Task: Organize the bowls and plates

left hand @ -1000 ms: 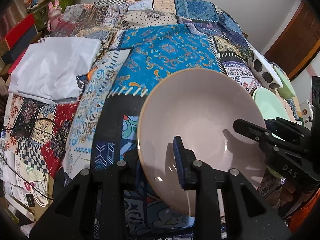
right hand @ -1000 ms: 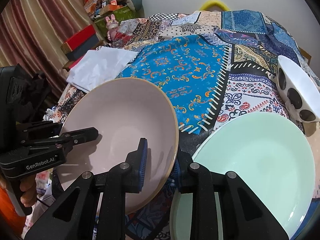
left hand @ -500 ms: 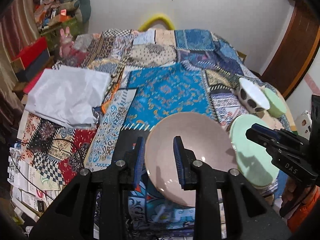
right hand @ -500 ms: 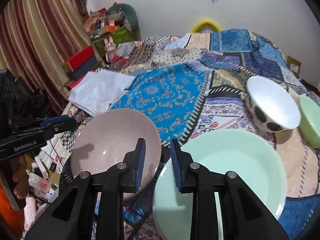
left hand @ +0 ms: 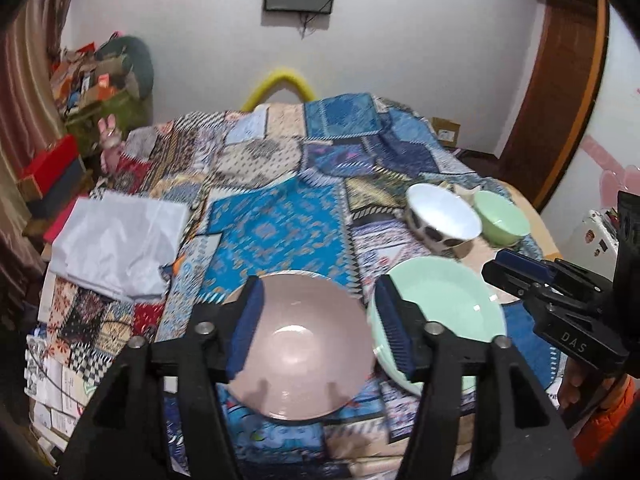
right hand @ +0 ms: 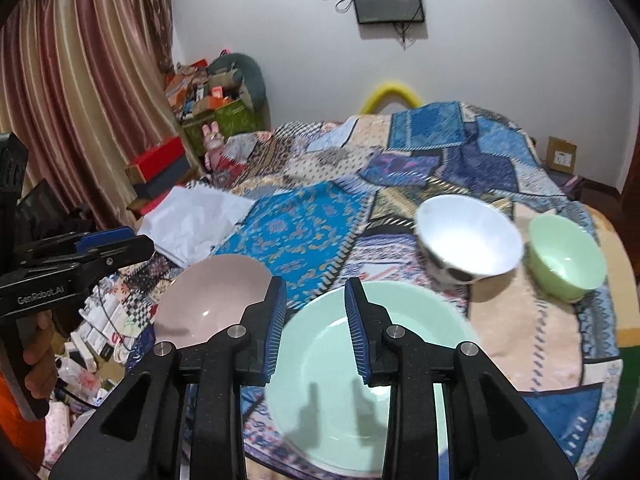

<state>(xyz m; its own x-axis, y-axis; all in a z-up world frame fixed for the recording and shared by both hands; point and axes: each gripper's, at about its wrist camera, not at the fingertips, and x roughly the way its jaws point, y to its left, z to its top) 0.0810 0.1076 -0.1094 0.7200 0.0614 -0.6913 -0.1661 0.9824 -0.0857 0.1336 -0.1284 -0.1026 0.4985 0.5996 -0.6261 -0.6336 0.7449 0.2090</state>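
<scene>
Pink plate (left hand: 304, 344) lies free below the left gripper (left hand: 320, 320), its empty jaws just opened wide.

Both cameras sit just behind their own fingers and look forward and down over the bed (left hand: 280, 216) toward the far wall (left hand: 400, 40). The left view, from the near left, has the pink plate (left hand: 304, 344) centred close below, with the right gripper (left hand: 504, 264) at its right edge. The right view, from the near right, looks down on the green plate (right hand: 376, 380), with the left gripper (right hand: 120, 240) at its left edge; both share the two plates, the white bowl (right hand: 468, 236), the green bowl (right hand: 566, 256) and the wall screen (right hand: 388, 0).
</scene>
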